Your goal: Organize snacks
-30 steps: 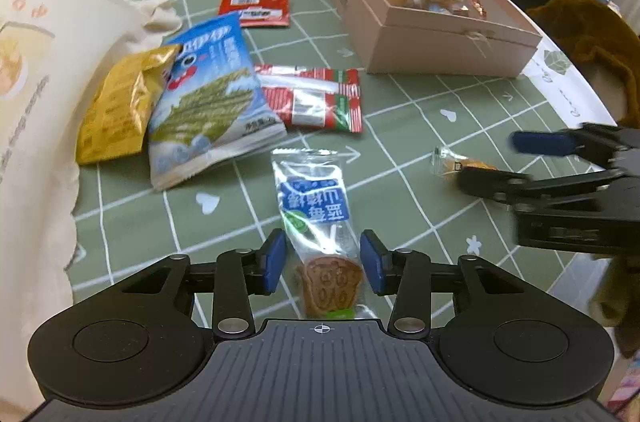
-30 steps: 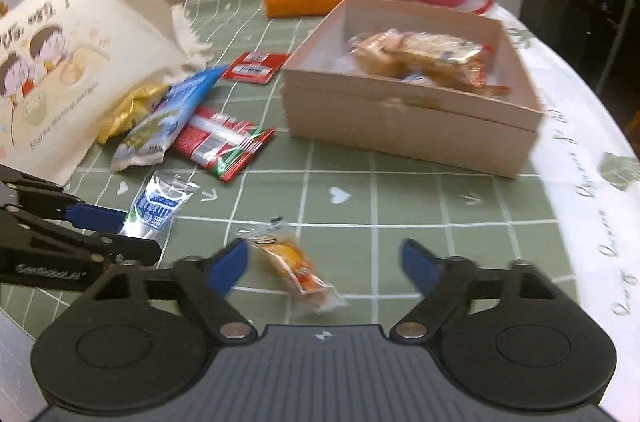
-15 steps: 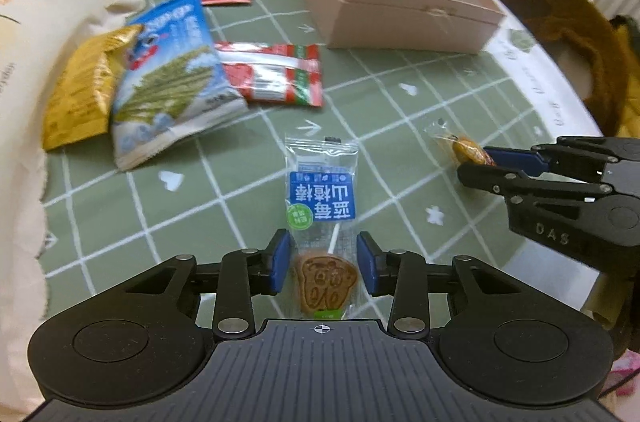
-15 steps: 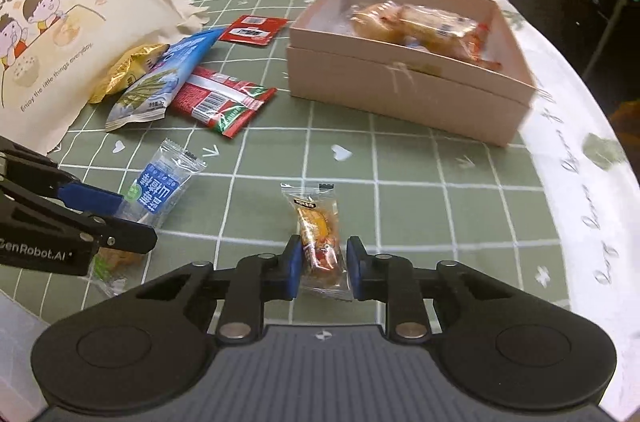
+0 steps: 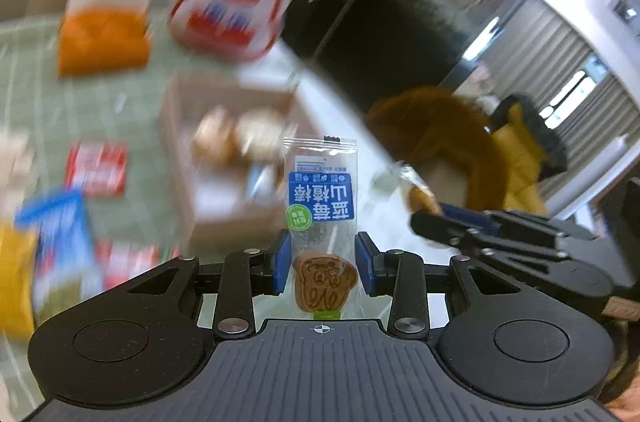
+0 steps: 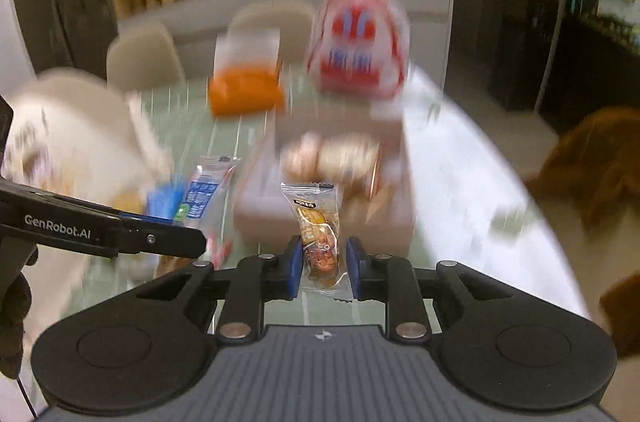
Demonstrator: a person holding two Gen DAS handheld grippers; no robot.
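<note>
My left gripper (image 5: 322, 268) is shut on a clear blue-labelled snack packet (image 5: 322, 198) with a brown biscuit in it, held upright above the table. My right gripper (image 6: 322, 266) is shut on a small orange snack packet (image 6: 316, 222), also lifted. The pink open box (image 5: 224, 178) with wrapped snacks lies ahead, blurred; it also shows in the right wrist view (image 6: 332, 190). The right gripper shows at the right of the left wrist view (image 5: 500, 238), and the left gripper at the left of the right wrist view (image 6: 100, 230).
On the green checked tablecloth (image 5: 140, 198) lie a red packet (image 5: 96, 168), a blue bag (image 5: 60, 246), a yellow bag (image 5: 12, 278) and a red-and-white packet (image 5: 128, 260). An orange pack (image 6: 246, 94) and a red-and-white rabbit bag (image 6: 358, 46) stand at the back. A cream tote bag (image 6: 76, 134) is at left.
Both grippers have lifted their packets off the table and tilted up toward the box. One second ago the right gripper was open around its packet; it then shut on it.
</note>
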